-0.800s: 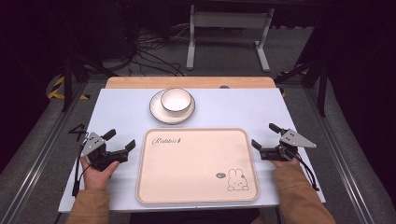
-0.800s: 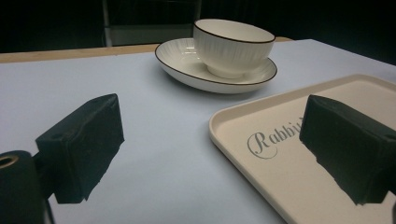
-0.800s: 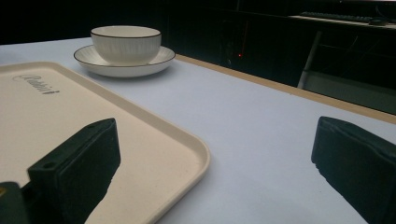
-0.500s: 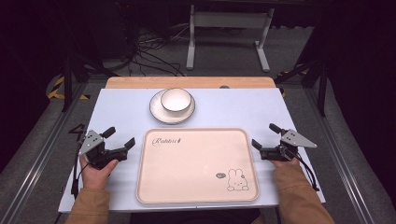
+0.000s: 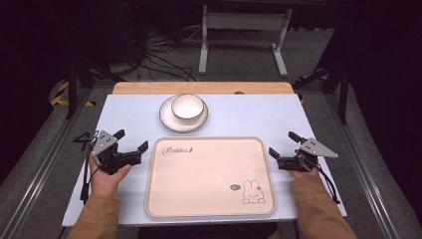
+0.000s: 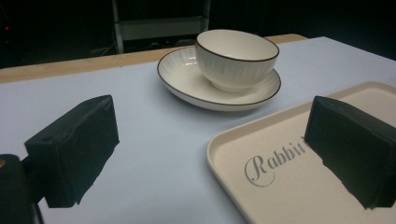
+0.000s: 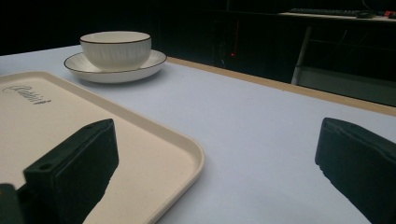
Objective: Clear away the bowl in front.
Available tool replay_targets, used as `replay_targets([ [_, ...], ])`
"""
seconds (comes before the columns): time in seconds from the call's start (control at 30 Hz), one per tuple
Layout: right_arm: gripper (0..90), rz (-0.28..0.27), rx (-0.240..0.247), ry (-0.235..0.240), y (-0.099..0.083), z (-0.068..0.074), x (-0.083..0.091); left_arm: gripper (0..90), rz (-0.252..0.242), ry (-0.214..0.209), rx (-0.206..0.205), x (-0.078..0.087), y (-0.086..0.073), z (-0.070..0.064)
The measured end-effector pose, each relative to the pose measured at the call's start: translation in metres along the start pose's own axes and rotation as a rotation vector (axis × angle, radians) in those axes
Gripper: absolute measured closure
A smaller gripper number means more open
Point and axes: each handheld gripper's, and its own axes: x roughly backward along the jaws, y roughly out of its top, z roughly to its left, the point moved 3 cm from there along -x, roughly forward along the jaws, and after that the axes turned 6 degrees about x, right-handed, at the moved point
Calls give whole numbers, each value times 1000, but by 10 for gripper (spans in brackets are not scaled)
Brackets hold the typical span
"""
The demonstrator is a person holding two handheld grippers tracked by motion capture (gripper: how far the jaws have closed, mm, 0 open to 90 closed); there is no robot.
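A cream tray (image 5: 209,199) with a rabbit drawing and script lettering lies at the middle front of the table, with nothing on it. Beyond it a white bowl (image 5: 187,105) with a dark rim sits on a matching white plate (image 5: 168,119). My left gripper (image 5: 131,140) rests open just left of the tray's far left corner (image 6: 219,144), nothing between its jaws. At the tray's right edge my right gripper (image 5: 283,144) is open too and holds nothing. The bowl (image 6: 236,56) on its plate (image 6: 184,79) stands ahead of the left gripper. From the right gripper the bowl (image 7: 116,48) lies far off.
The pale blue table top (image 5: 249,117) ends in a wooden strip (image 5: 149,88) at the far side. Behind it stand a metal frame (image 5: 244,30) and loose cables (image 5: 159,62) on the floor. Bare table lies between the tray and the bowl's right side.
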Motion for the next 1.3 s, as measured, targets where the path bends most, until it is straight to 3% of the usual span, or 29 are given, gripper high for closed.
replay_targets([
  [0.23,3,-1,0,-4,0,0,0,67,18,-36,-32,-10,15,-10],
  [0.43,8,0,-3,-6,0,0,0,99,-9,-76,-55,-19,28,-21],
  [0.5,8,0,-1,-5,0,0,0,99,-17,-76,-46,-20,30,-22],
  [0.57,8,0,-1,-5,0,0,0,88,1,-14,-64,-25,34,-21],
  [0.63,8,0,-1,-5,0,0,0,74,-16,12,-55,-28,38,-20],
  [0.73,8,0,-2,-6,0,0,0,61,-36,5,-35,-31,40,-21],
  [0.9,7,0,-2,-5,0,0,0,64,11,103,-33,-39,40,-14],
  [1.0,8,1,-1,-4,0,0,0,46,20,114,-29,-41,43,-13],
  [1.1,8,1,-2,-3,0,0,0,40,2,130,-57,-44,47,-13],
  [1.13,7,1,-2,-2,0,0,0,56,-5,120,-44,-45,48,-13],
  [1.17,8,1,-2,-2,0,0,0,81,-11,91,9,-47,48,-12],
  [1.23,8,2,-2,-1,0,0,0,70,-13,74,18,-49,48,-11],
  [1.3,8,2,0,0,0,0,0,74,6,88,10,-50,49,-9],
])
